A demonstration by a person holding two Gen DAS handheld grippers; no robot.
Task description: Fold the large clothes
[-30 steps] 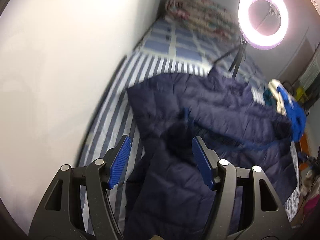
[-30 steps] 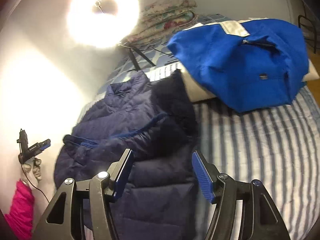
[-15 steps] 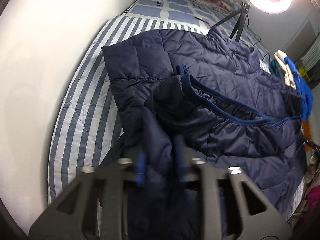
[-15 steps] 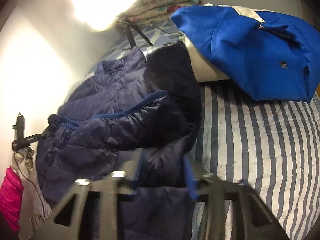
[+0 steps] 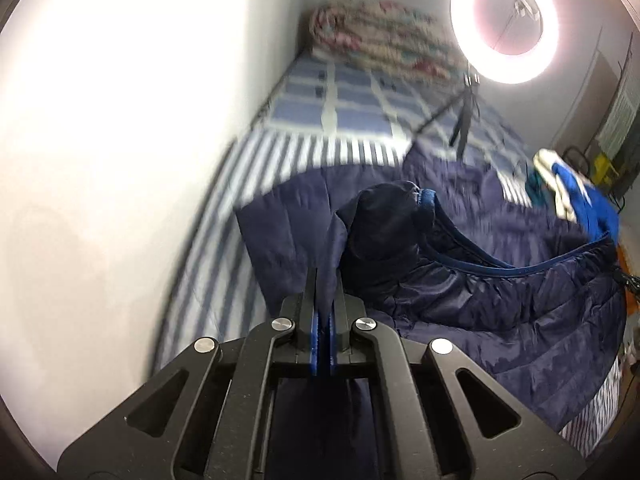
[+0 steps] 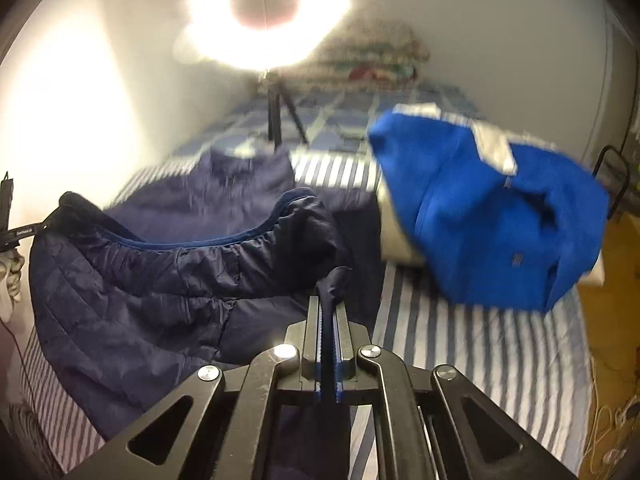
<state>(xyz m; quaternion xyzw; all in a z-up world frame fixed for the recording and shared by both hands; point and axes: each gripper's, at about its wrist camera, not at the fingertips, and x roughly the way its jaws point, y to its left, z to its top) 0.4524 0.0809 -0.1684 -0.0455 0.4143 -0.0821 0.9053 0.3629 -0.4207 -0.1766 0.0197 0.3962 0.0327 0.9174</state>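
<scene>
A: Where was the garment when you stopped the clip?

B: Your dark navy quilted puffer jacket [image 5: 500, 300] lay spread over the blue-and-white striped bed cover [image 6: 480, 340], filling the lower middle and right of the left wrist view and the lower left of the right wrist view. One edge with a brighter blue trim was raised and curled over the rest.

A: And the fingers?

B: Your left gripper [image 5: 323, 280] had its fingers pressed fully together on a fold of the navy fabric at the lower centre of the frame. Your right gripper [image 6: 328, 304] was the same, fingers clamped tight with a small bunch of the jacket sticking up between them.

A: Anything else close by?

B: A bright blue garment with a pale panel [image 6: 500, 216] sat at the right of the right wrist view, near the jacket. A glowing ring light on a black tripod [image 5: 504, 20] stood at the far end of the bed, with a folded floral quilt [image 5: 380, 40] behind it.
</scene>
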